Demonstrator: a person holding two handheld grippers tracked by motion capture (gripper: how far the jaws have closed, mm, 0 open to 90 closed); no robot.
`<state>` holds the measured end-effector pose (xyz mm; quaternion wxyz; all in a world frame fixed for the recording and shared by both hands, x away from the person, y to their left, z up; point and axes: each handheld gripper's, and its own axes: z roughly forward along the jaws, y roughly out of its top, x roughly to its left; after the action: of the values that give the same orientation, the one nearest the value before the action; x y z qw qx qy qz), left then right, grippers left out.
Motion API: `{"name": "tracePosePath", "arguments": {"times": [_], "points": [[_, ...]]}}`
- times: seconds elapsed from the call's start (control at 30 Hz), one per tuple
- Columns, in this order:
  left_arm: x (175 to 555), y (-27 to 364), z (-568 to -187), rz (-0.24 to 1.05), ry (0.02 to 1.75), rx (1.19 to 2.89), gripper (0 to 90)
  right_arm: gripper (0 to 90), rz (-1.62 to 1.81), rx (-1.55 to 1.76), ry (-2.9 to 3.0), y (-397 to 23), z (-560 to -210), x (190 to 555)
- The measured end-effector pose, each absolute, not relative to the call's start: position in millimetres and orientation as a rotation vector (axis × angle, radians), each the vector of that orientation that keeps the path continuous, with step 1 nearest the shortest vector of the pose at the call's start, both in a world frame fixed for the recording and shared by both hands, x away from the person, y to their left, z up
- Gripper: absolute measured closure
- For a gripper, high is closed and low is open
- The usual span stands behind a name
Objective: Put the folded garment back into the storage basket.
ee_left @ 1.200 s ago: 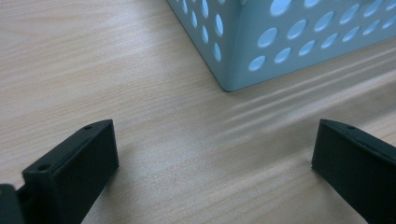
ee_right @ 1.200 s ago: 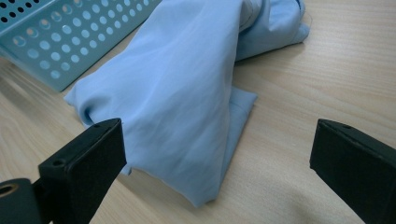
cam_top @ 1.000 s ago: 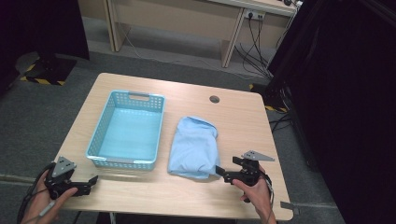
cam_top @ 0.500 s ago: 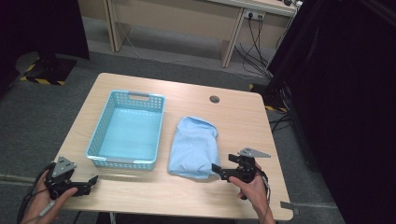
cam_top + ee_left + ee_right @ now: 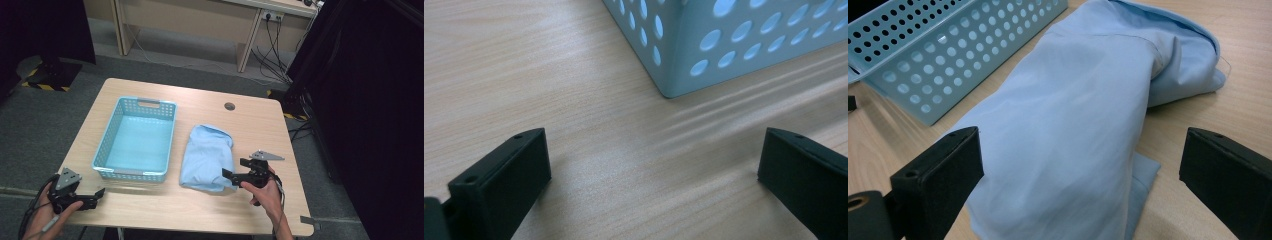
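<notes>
A folded light blue cloth (image 5: 207, 157) (image 5: 1078, 125) lies on the wooden table (image 5: 250, 117), right of an empty light blue plastic basket (image 5: 135, 140) (image 5: 933, 55). My right gripper (image 5: 234, 170) (image 5: 1080, 185) is open at the cloth's near right corner, its jaws spread wide on either side of the fabric's edge. At the table's near left corner my left gripper (image 5: 100, 194) (image 5: 651, 180) rests open, low over bare wood, with the basket's near corner (image 5: 684, 55) just ahead of it.
A round cable hole (image 5: 229, 106) sits in the table's far edge. Beyond the table stand a wooden desk (image 5: 200, 20) with cables under it and a dark curtain (image 5: 375, 100) on the right. Grey floor surrounds the table.
My right gripper has moved left, closer onto the cloth's near right corner. The left gripper has stayed put.
</notes>
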<state>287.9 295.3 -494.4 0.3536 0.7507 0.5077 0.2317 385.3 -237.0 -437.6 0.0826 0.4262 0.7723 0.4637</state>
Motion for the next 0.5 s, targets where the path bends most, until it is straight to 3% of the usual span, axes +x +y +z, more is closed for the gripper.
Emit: {"name": "tracePosePath", "arguments": {"times": [0.5], "points": [[288,295,-494,0.599,1.313,1.941,0.0,5.1,1.430,1.284,2.347,-221,-440,405]]}}
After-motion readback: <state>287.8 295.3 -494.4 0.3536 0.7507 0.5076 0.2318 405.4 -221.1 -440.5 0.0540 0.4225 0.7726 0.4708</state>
